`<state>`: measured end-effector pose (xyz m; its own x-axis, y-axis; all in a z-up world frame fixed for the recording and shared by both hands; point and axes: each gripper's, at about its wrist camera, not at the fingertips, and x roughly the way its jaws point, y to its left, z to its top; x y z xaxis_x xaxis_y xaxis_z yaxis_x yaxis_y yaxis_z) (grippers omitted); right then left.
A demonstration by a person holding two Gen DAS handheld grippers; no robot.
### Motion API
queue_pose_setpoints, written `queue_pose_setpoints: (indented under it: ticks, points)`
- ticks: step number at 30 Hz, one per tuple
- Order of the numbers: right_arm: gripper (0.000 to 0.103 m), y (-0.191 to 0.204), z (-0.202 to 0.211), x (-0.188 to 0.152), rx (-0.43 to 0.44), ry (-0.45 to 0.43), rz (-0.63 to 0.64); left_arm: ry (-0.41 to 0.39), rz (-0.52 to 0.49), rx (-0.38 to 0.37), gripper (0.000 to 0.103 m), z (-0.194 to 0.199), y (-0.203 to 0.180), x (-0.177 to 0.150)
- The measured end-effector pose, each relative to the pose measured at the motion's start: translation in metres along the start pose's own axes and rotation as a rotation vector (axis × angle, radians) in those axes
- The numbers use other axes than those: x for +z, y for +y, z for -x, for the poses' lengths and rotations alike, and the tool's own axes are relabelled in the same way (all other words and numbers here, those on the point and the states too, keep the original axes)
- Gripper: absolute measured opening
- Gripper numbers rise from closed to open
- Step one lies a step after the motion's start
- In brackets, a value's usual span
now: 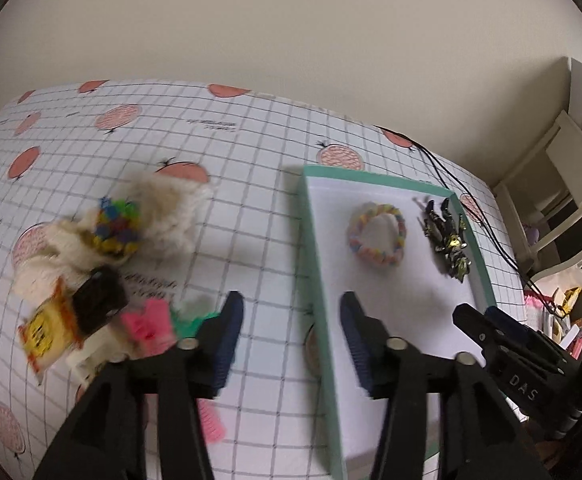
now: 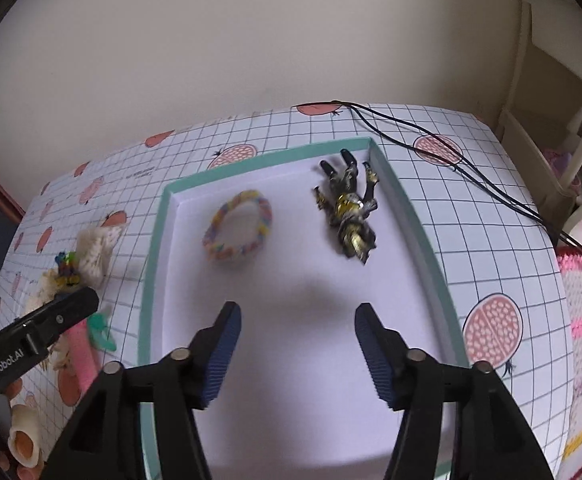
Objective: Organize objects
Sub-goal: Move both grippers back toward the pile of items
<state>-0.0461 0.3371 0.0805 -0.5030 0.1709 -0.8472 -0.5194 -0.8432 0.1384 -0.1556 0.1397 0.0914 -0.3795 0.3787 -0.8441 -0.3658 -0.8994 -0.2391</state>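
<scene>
Left wrist view: the left tool [image 1: 291, 320] gapes wide and empty, straddling the teal rim of the tray [image 1: 311, 248] on the counter [image 1: 231, 152]; a blurred pile of small items [image 1: 103, 264] lies left of it.

Right wrist view: the right tool [image 2: 297, 320] is spread wide, empty, above the tray floor, near the woven bracelet [image 2: 237, 231] and the dark toy figure [image 2: 349, 208].

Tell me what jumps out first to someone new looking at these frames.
The teal-rimmed box on the checked tablecloth, holding just a pastel braided bracelet and a dark-and-gold toy figure. Left of it lies an unsorted heap of fluffy and colourful items. Both grippers, left and right, hover open.
</scene>
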Motion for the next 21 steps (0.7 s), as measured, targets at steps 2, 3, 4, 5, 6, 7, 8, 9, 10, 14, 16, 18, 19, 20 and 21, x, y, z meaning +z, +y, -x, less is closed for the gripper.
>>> queue_pose_setpoints:
  ticks: [2,3,4,5,6,7,8,9,10,14,16,18,19,20,21]
  points:
    - [0.072,0.005,0.003,-0.006,-0.010,-0.011,0.019,-0.007,0.002,0.004,0.064,0.005,0.006,-0.005]
    - [0.075,0.006,0.005,-0.009,-0.014,-0.018,0.024,-0.011,0.003,0.007,0.067,0.007,0.009,-0.007]
    - [0.079,0.007,0.005,-0.012,-0.006,-0.017,0.023,-0.018,0.007,0.010,0.071,0.010,0.012,-0.009]
    - [0.082,0.006,0.005,-0.013,-0.004,-0.016,0.021,-0.028,0.016,0.012,0.074,0.012,0.016,-0.010]
    - [0.085,0.007,0.005,-0.014,-0.006,-0.015,0.021,-0.035,0.023,0.009,0.081,0.014,0.019,-0.012]
    - [0.090,0.007,0.005,-0.016,-0.007,-0.019,0.026,-0.045,0.030,0.007,0.089,0.016,0.022,-0.012]
    - [0.093,0.008,0.006,-0.017,-0.006,-0.024,0.030,-0.060,0.032,0.015,0.092,0.019,0.026,-0.013]
    - [0.097,0.008,0.008,-0.018,-0.009,-0.030,0.030,-0.073,0.031,0.026,0.094,0.020,0.028,-0.014]
    - [0.102,0.008,0.009,-0.018,-0.008,-0.038,0.026,-0.087,0.032,0.037,0.094,0.023,0.030,-0.015]
    - [0.103,0.009,0.013,-0.016,0.014,-0.052,0.010,-0.121,0.073,0.039,0.103,0.030,0.043,-0.014]
    - [0.103,0.013,0.013,-0.015,-0.001,-0.056,0.024,-0.133,0.075,0.050,0.103,0.032,0.047,-0.013]
    - [0.103,0.017,0.011,-0.014,0.004,-0.052,0.025,-0.140,0.083,0.050,0.103,0.034,0.051,-0.012]
    - [0.103,0.018,0.011,-0.013,0.006,-0.053,0.027,-0.144,0.091,0.046,0.103,0.036,0.054,-0.011]
    - [0.103,0.019,0.012,-0.013,0.006,-0.055,0.028,-0.146,0.097,0.044,0.103,0.038,0.056,-0.011]
    - [0.103,0.023,0.012,-0.012,0.003,-0.055,0.034,-0.149,0.106,0.040,0.103,0.040,0.059,-0.010]
